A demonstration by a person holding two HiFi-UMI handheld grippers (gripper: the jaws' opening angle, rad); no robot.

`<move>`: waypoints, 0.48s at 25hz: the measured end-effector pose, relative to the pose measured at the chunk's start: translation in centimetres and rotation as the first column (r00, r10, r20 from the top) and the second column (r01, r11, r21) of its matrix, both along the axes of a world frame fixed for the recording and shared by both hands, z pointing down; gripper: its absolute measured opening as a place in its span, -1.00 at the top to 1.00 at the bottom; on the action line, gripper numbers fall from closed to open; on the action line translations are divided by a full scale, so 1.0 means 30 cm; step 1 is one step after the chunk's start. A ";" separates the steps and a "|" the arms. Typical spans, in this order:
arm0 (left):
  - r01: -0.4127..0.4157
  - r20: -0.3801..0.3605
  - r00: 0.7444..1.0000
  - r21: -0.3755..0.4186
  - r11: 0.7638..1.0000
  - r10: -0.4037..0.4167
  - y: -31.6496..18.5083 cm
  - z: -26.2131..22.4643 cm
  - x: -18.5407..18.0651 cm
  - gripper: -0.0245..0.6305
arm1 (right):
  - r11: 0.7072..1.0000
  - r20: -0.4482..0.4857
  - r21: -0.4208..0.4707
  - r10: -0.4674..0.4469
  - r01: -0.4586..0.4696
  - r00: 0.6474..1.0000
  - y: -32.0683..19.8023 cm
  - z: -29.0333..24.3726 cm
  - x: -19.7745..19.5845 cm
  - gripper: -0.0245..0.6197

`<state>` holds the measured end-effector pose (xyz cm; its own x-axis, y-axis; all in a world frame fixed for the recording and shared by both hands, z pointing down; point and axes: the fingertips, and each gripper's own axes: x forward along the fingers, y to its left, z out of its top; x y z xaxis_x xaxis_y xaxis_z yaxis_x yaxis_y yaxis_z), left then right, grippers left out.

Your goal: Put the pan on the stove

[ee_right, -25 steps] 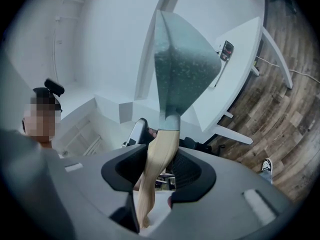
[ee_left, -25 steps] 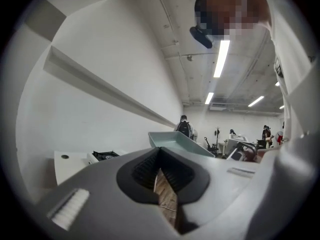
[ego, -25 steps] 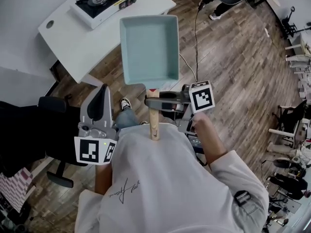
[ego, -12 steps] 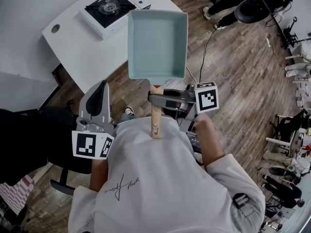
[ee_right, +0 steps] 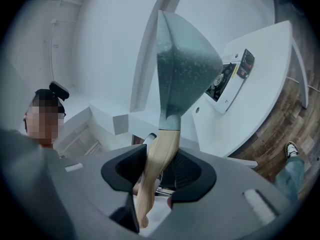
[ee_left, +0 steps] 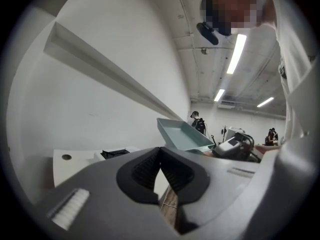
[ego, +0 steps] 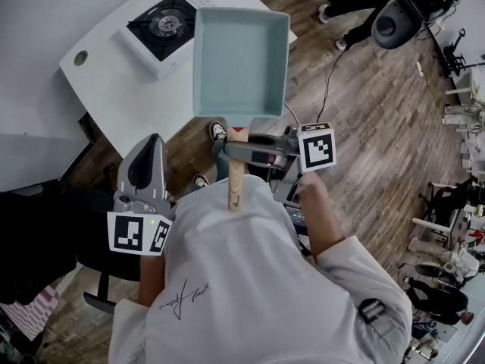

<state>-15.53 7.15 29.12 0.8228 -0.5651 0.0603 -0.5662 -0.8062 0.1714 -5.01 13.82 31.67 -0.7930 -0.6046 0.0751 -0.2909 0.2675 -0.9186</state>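
Head view: pan [ego: 241, 59] is in the air over the table [ego: 106, 82] edge, beside the stove [ego: 163, 23], not yet on it. Stiff metal, probably front-heavy. My right gripper [ego: 238, 152] pinches the wooden handle [ego: 236, 188] close to the pan body, a sound spot against droop. My left gripper [ego: 150, 146] is closed on nothing.

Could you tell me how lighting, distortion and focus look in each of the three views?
Head view: even light, sharp pan, wide-angle bending of the table edge. Left gripper view: fisheye circle with dark corners, ceiling lights blown out. Right gripper view: same fisheye; the wooden handle close to the lens is soft.
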 end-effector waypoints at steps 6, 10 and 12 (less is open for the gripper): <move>0.088 -0.004 0.996 0.001 0.996 -0.088 -0.145 -0.007 0.080 0.92 | 0.998 0.006 0.007 -0.061 0.061 0.998 -0.160 0.003 0.117 0.46; 0.145 -0.008 0.989 -0.006 0.989 -0.145 -0.251 -0.021 0.142 0.92 | 0.994 0.023 0.004 -0.109 0.109 0.994 -0.272 -0.003 0.184 0.46; 0.180 -0.005 0.984 -0.014 0.983 -0.181 -0.288 -0.011 0.170 0.92 | 0.990 0.029 0.002 -0.140 0.140 0.990 -0.320 0.006 0.217 0.46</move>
